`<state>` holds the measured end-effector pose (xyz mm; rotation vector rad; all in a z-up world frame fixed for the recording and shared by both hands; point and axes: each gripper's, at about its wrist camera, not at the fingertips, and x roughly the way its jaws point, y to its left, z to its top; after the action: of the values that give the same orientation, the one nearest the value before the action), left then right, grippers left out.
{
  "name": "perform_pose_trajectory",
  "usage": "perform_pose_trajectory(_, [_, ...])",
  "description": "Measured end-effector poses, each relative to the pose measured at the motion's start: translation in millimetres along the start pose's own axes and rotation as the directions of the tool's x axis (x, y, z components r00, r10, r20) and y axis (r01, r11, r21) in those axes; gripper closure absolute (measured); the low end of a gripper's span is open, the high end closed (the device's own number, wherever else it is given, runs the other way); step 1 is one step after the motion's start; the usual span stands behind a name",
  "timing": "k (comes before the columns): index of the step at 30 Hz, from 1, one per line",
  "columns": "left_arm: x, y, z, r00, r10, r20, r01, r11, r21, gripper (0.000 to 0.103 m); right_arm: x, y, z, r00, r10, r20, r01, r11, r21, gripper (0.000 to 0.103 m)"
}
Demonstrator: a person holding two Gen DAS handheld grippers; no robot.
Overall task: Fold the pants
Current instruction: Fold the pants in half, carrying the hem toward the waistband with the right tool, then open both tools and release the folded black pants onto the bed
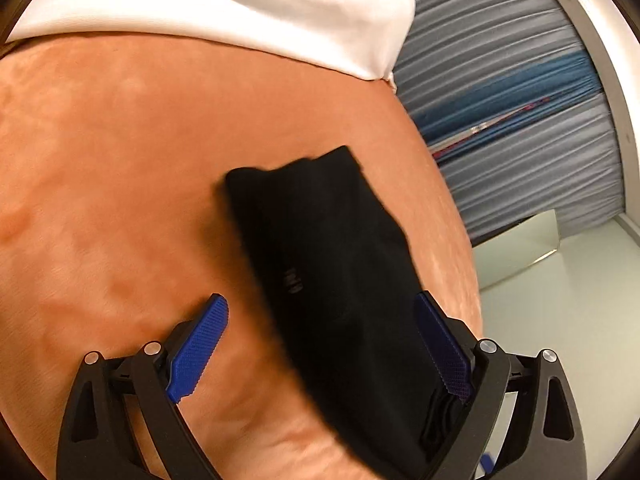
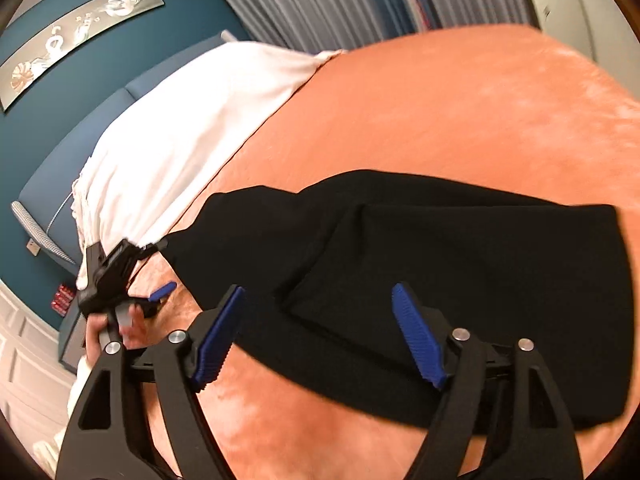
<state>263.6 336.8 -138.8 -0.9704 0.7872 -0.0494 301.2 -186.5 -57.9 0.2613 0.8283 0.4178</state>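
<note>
The black pants (image 2: 460,280) lie partly folded on the orange bed cover (image 2: 460,112), a folded layer on top. In the left wrist view the pants (image 1: 332,264) run as a dark strip between the fingers of my left gripper (image 1: 320,312), which is open with its jaws wide apart just above the cloth. My right gripper (image 2: 320,304) is open too, hovering over the near edge of the pants. The left gripper also shows in the right wrist view (image 2: 160,292), held by a hand at the pants' left end.
A white sheet (image 1: 240,8) covers the head of the bed. Grey-blue curtains (image 1: 520,100) hang past the bed's right edge, with pale floor (image 1: 560,280) below. A teal wall (image 2: 60,92) with a long picture is on the left.
</note>
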Motion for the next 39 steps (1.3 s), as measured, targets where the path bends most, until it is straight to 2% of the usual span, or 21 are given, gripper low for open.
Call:
perform_pose_trajectory(2, [15, 3, 4, 0.997, -0.054, -0.046, 0.052, 0.998, -0.044, 0.012, -11, -4, -15, 0.999, -0.043, 0.006, 0.043, 0.999, -0.001, 0.029])
perform_pose_trajectory(3, [21, 5, 5, 0.997, -0.047, -0.058, 0.042, 0.996, -0.075, 0.013, -18, -2, -27, 0.998, -0.055, 0.004, 0.055, 0.998, 0.002, 0.029])
perform_pose_trajectory(5, [27, 0, 14, 0.998, -0.046, -0.031, 0.044, 0.995, -0.084, 0.016, -26, -8, -35, 0.997, -0.080, -0.001, 0.080, 0.997, 0.013, 0.029])
perform_pose_trajectory(6, [31, -3, 19, 0.997, -0.073, -0.032, 0.070, 0.994, -0.088, 0.023, -31, -12, -37, 0.997, -0.082, -0.005, 0.082, 0.996, 0.023, 0.029])
perform_pose_trajectory(8, [40, 3, 24, 0.993, -0.114, -0.040, 0.107, 0.985, -0.138, 0.088, -41, -26, -41, 0.996, -0.089, -0.013, 0.090, 0.995, 0.054, 0.029])
perform_pose_trajectory(11, [46, 29, 22, 0.973, -0.228, -0.038, 0.206, 0.928, -0.309, 0.092, -60, -46, -54, 0.994, -0.105, -0.001, 0.105, 0.991, 0.080, 0.029])
perform_pose_trajectory(12, [42, 29, 19, 0.975, -0.218, -0.027, 0.200, 0.930, -0.308, 0.092, -66, -50, -56, 0.994, -0.110, 0.005, 0.110, 0.990, 0.087, 0.029])
perform_pose_trajectory(14, [22, -2, 13, 0.994, -0.113, 0.006, 0.113, 0.982, -0.150, 0.092, -73, -59, -58, 0.993, -0.120, 0.011, 0.118, 0.987, 0.107, 0.029])
perform_pose_trajectory(16, [9, -50, 6, 0.997, -0.059, 0.044, 0.058, 0.998, 0.024, 0.092, -78, -73, -57, 0.991, -0.136, 0.015, 0.132, 0.981, 0.139, 0.029])
perform_pose_trajectory(17, [0, -82, -1, 0.997, -0.042, 0.067, 0.034, 0.992, 0.118, 0.092, -82, -82, -58, 0.990, -0.141, 0.019, 0.137, 0.978, 0.156, 0.029])
perform_pose_trajectory(19, [-16, -143, -22, 0.994, -0.044, 0.101, 0.014, 0.958, 0.285, 0.092, -91, -94, -60, 0.988, -0.152, 0.026, 0.145, 0.972, 0.183, 0.029])
perform_pose_trajectory(21, [-27, -212, -57, 0.992, -0.100, 0.078, 0.055, 0.891, 0.451, 0.091, -102, -106, -62, 0.985, -0.164, 0.045, 0.152, 0.967, 0.207, 0.029])
perform_pose_trajectory(22, [-30, -244, -79, 0.991, -0.118, 0.058, 0.070, 0.847, 0.527, 0.091, -108, -112, -63, 0.984, -0.171, 0.053, 0.156, 0.964, 0.214, 0.029])
perform_pose_trajectory(24, [-30, -303, -133, 0.990, -0.141, 0.000, 0.105, 0.737, 0.667, 0.091, -119, -123, -65, 0.980, -0.188, 0.061, 0.170, 0.959, 0.226, 0.029])
perform_pose_trajectory(26, [-22, -334, -178, 0.985, -0.155, -0.077, 0.163, 0.679, 0.716, 0.091, -129, -135, -68, 0.978, -0.194, 0.071, 0.172, 0.955, 0.241, 0.029])
perform_pose_trajectory(27, [-13, -347, -203, 0.978, -0.161, -0.134, 0.207, 0.665, 0.717, 0.091, -134, -140, -70, 0.979, -0.190, 0.074, 0.167, 0.955, 0.247, 0.029])
perform_pose_trajectory(30, [11, -360, -249, 0.970, -0.129, -0.208, 0.240, 0.660, 0.712, 0.091, -149, -157, -76, 0.977, -0.197, 0.086, 0.168, 0.948, 0.271, 0.029])
perform_pose_trajectory(35, [64, -364, -300, 0.977, -0.002, -0.215, 0.167, 0.641, 0.749, 0.091, -166, -183, -82, 0.975, -0.199, 0.095, 0.162, 0.937, 0.308, 0.028])
perform_pose_trajectory(36, [78, -363, -306, 0.976, 0.031, -0.216, 0.148, 0.633, 0.760, 0.091, -168, -188, -84, 0.977, -0.191, 0.093, 0.153, 0.937, 0.315, 0.029])
perform_pose_trajectory(37, [72, -352, -323, 0.973, 0.059, -0.223, 0.138, 0.625, 0.768, 0.091, -169, -193, -85, 0.978, -0.183, 0.095, 0.144, 0.936, 0.320, 0.028])
perform_pose_trajectory(39, [83, -342, -342, 0.966, 0.125, -0.226, 0.110, 0.592, 0.799, 0.089, -170, -199, -83, 0.983, -0.160, 0.091, 0.123, 0.937, 0.326, 0.028])
